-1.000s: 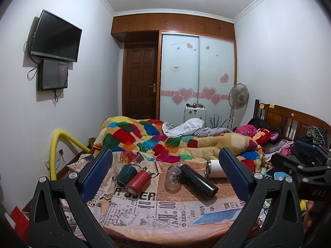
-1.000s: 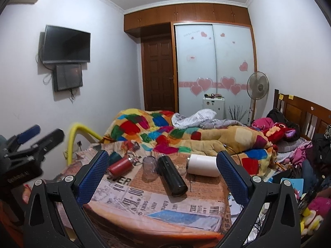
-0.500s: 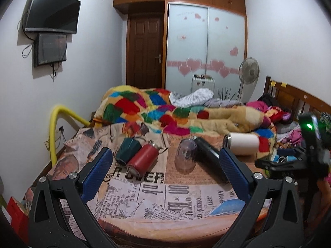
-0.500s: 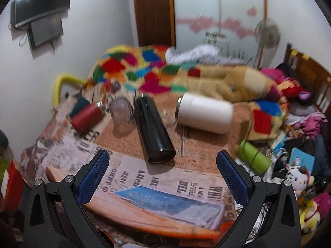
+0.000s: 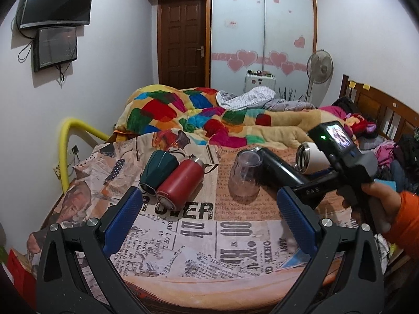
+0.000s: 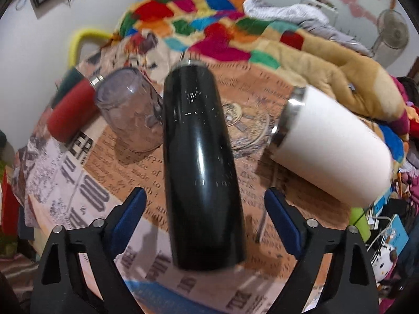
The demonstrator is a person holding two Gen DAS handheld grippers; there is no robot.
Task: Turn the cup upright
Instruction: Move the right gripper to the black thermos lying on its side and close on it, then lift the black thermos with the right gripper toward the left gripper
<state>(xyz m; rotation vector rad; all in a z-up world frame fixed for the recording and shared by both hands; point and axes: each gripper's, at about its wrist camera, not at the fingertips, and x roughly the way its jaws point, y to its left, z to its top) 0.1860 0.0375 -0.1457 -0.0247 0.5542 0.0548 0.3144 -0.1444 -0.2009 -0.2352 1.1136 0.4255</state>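
On the newspaper-print cloth (image 5: pixel 199 225) covering the table I read large black letters "OVER" near the fallen red bottle, then "00" further right. My right wrist view shows "00" too, at the left, plus small lines with "made to". Other print is too small for me.

The left wrist view is taken from further back, facing across the newspaper-print table (image 5: pixel 199 238) toward the wardrobe at upper centre. The right wrist view is set close above the black flask (image 6: pixel 201 162), angled downward. Table and flask (image 5: pixel 281 171) are shared.
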